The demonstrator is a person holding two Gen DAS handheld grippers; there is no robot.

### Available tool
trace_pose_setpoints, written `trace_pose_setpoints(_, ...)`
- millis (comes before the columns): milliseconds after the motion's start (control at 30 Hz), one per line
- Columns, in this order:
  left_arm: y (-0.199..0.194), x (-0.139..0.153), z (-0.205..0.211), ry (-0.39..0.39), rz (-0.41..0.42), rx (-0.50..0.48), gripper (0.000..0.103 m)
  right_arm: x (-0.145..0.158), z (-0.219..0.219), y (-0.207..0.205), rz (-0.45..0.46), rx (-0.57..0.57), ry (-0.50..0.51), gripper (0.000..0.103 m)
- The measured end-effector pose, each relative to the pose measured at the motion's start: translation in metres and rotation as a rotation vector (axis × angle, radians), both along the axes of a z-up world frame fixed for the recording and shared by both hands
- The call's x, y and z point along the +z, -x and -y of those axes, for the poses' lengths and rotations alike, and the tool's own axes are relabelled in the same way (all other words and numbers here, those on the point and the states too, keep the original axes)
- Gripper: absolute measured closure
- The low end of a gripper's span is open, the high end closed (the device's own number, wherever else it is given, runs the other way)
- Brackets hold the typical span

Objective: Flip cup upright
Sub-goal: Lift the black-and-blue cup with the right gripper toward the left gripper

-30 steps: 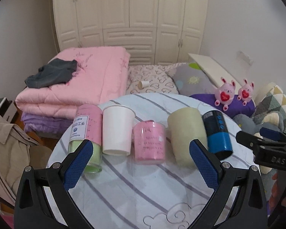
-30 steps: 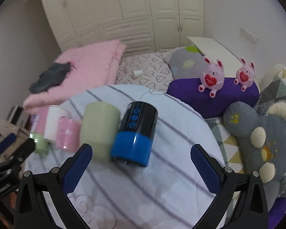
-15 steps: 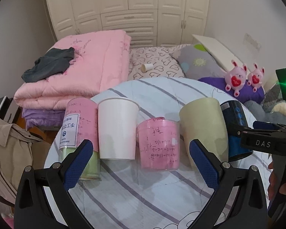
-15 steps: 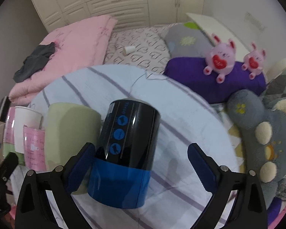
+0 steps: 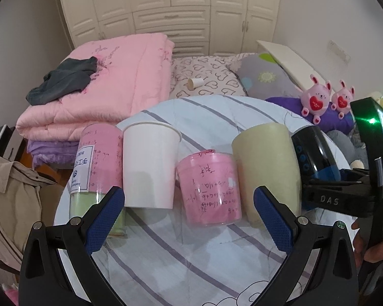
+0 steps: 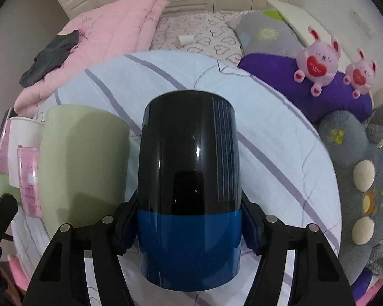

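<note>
My right gripper (image 6: 189, 229) is clamped on the black and blue cup (image 6: 189, 191), at the right end of a row of 5 cups on the round table (image 5: 217, 117) with its striped pale cloth. My left gripper (image 5: 189, 219) hangs wide open, holding nothing. Behind the table lie a folded pink quilt (image 5: 109, 86), pillows, 2 pink toy rabbits (image 6: 316, 61) and a cream wardrobe (image 5: 166, 7).

the right gripper (image 6: 189, 225) has its jaws closed in on the blue band of the black-and-blue cup (image 6: 189, 191), one pad pressed to each side. the left gripper (image 5: 189, 219) hangs with its blue-padded fingers (image 5: 103, 220) spread wide, gripping nothing, just beside the right one.
</note>
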State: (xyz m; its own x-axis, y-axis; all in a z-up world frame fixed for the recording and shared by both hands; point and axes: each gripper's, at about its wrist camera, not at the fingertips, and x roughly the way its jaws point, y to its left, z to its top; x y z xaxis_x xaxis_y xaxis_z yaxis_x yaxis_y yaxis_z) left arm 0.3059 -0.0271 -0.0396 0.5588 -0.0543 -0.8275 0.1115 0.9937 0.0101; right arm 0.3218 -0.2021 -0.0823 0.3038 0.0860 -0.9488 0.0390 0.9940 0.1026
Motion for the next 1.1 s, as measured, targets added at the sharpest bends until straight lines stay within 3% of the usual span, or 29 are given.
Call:
trace_pose_setpoints(567, 0.033, 0.017, 0.004, 0.017, 0.016, -0.025, 0.001, 0.027, 0.015, 0.029, 0.039, -0.053, -0.026, 0.036)
trace_pose_setpoints(1100, 0.129, 0.022, -0.037, 0.002, 0.002, 0.021, 0.001, 0.047, -0.02, 0.131, 0.064, -0.012, -0.078, 0.036)
